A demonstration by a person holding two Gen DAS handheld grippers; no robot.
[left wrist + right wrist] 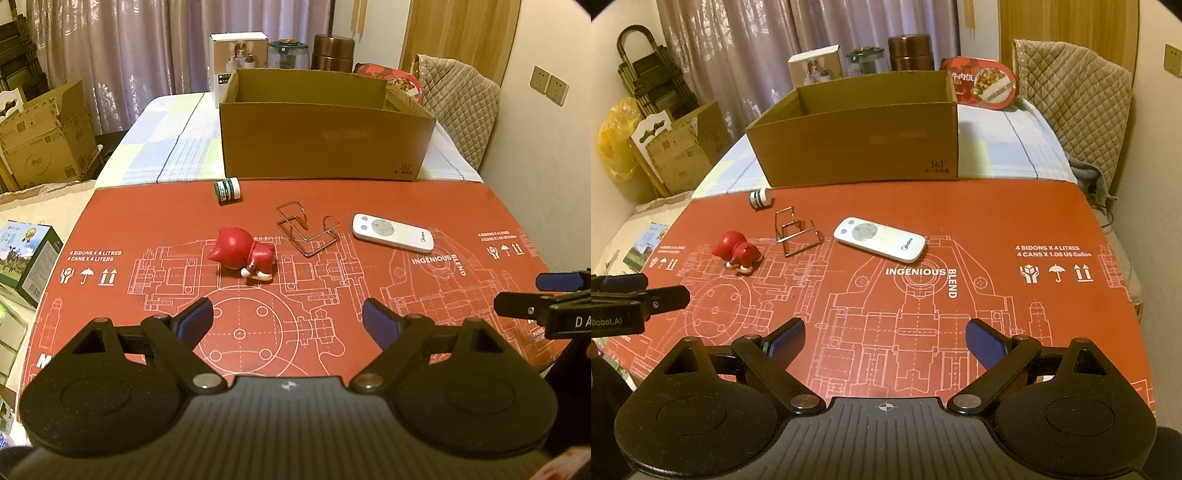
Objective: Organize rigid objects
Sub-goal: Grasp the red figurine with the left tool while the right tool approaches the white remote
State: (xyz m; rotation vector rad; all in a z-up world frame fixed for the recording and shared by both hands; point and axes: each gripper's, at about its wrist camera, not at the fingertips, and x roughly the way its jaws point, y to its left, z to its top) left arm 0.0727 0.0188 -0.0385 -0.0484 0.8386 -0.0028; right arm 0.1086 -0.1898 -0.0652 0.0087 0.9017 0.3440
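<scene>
Cardboard box (325,144) stood open-topped at the far edge of the red blueprint-printed mat (369,199), its near wall hiding most of the floor inside, so whether anything lay in it could not be made out. Just in front of the box's left corner a small green-and-white bottle (226,189) lay on its side on the mat. Nearer than the box, roughly before its middle, sat a bent copper wire stand (304,230), its exact shape hard to read. Left of the stand and slightly nearer was a red cat figurine (242,254), tipped forward with its face hidden. Right of the stand, before the box's right corner, lay a white remote control (391,232), angled, with a small logo too fine to read from the left wrist view.

The left gripper (286,325) hovered above the mat on the near side of the figurine, its blue-padded fingers (194,325) spread wide with nothing between them. The right gripper (884,339) hung likewise on the near side of the remote, fingers (984,345) wide and empty; in the left view only its tip was visible, cut off by the right edge.

Behind the box, a white carton (814,66), a glass jar (866,61), a brown canister (908,51) and a red food tub (982,83) were partly blocked by its walls.
</scene>
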